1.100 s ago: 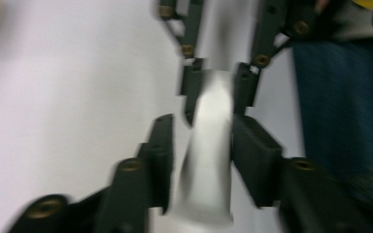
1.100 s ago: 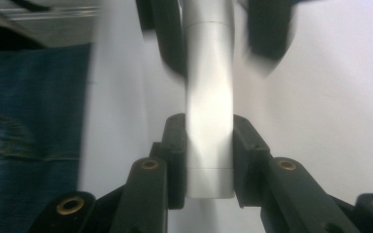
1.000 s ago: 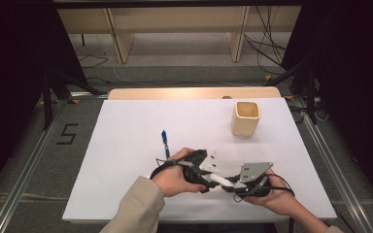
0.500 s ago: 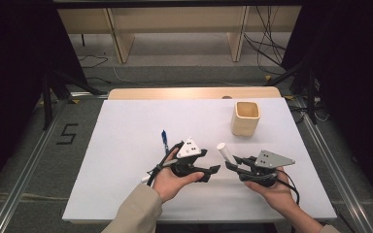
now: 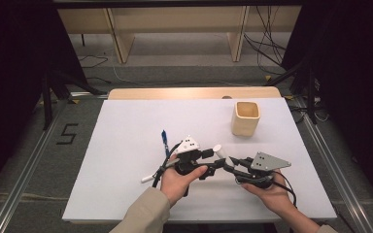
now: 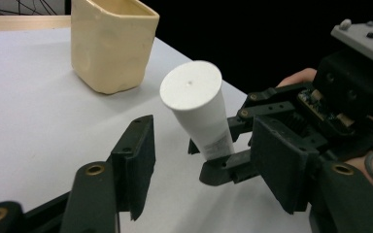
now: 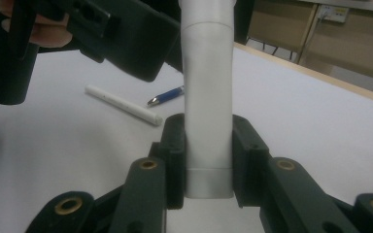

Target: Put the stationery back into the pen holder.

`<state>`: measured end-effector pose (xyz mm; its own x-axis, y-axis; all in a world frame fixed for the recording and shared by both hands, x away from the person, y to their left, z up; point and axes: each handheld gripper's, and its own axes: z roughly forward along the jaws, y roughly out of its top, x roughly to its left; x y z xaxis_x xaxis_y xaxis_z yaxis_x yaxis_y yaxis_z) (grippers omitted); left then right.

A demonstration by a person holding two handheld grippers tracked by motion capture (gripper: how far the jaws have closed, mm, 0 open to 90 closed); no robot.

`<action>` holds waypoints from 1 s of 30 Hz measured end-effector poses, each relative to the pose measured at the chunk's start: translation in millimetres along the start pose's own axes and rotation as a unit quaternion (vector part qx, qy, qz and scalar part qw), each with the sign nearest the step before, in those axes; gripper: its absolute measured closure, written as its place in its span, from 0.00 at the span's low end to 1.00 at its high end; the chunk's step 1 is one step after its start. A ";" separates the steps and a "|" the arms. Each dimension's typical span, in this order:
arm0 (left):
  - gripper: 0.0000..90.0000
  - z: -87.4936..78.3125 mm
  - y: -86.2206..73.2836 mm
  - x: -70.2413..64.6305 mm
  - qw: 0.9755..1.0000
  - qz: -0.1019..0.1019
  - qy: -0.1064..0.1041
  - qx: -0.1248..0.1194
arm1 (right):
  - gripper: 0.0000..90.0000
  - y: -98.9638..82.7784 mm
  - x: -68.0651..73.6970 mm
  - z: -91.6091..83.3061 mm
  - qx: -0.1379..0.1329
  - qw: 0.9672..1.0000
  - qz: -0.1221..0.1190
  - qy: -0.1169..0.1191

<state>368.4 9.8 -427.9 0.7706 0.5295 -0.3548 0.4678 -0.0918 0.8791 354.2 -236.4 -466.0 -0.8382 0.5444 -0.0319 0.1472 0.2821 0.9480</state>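
The white tube (image 7: 208,111) hangs above the bench's near edge, pinched at its crimped end by your right gripper (image 7: 208,160). Your left gripper (image 6: 201,160), jaws spread and just closing around it untouched, should clamp the cap end squarely before you twist.

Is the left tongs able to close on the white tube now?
Probably yes: the left tongs stand open around the white tube, nothing between; the right tongs grip its lower end.

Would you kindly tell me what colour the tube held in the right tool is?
The tube is white, clearest in the right gripper view.
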 end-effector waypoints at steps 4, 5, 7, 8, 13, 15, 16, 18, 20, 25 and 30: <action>0.52 1.8 -0.4 -0.4 1.000 -0.017 -0.009 -0.008 | 0.79 0.1 1.7 1.9 0.000 1.000 -0.003 0.001; 0.52 2.4 -0.8 0.0 1.000 -0.021 -0.011 -0.010 | 0.79 0.1 1.7 1.9 0.000 1.000 -0.003 0.001; 0.54 3.8 -1.5 0.3 0.999 -0.032 -0.016 -0.013 | 0.79 0.3 2.2 2.0 -0.002 1.000 -0.003 -0.001; 0.54 4.4 -1.8 0.4 0.999 -0.034 -0.016 -0.015 | 0.79 0.4 2.3 2.2 -0.003 1.000 -0.003 0.000; 0.60 5.5 -2.9 1.9 0.999 -0.041 -0.016 -0.020 | 0.79 0.7 2.9 2.6 0.002 1.000 -0.006 0.001; 0.61 5.7 -3.2 2.9 0.999 -0.043 -0.017 -0.020 | 0.79 0.6 3.1 3.2 0.000 1.000 -0.009 -0.001; 0.61 5.8 -3.3 3.1 0.999 -0.045 -0.016 -0.021 | 0.79 0.6 3.1 3.2 0.000 1.000 -0.009 -0.001; 0.63 6.3 -3.9 3.3 0.998 -0.048 -0.014 -0.025 | 0.79 0.6 3.3 3.6 -0.001 1.000 -0.009 -0.001; 0.68 6.7 -4.6 3.7 0.998 -0.052 -0.012 -0.029 | 0.79 0.6 3.5 3.6 -0.001 1.000 -0.010 -0.001; 0.71 6.7 -5.8 5.3 0.998 -0.057 -0.014 -0.036 | 0.79 0.6 3.8 3.8 -0.002 1.000 -0.011 -0.004; 0.73 6.7 -5.8 4.1 0.997 -0.060 -0.020 -0.042 | 0.79 1.1 4.0 3.3 0.005 1.000 -0.017 -0.004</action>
<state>371.8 6.9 -436.6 0.7282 0.4987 -0.4701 0.5215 0.0419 0.8522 352.7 -231.3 -466.1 -0.8385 0.5408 -0.0661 0.1241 0.3076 0.9434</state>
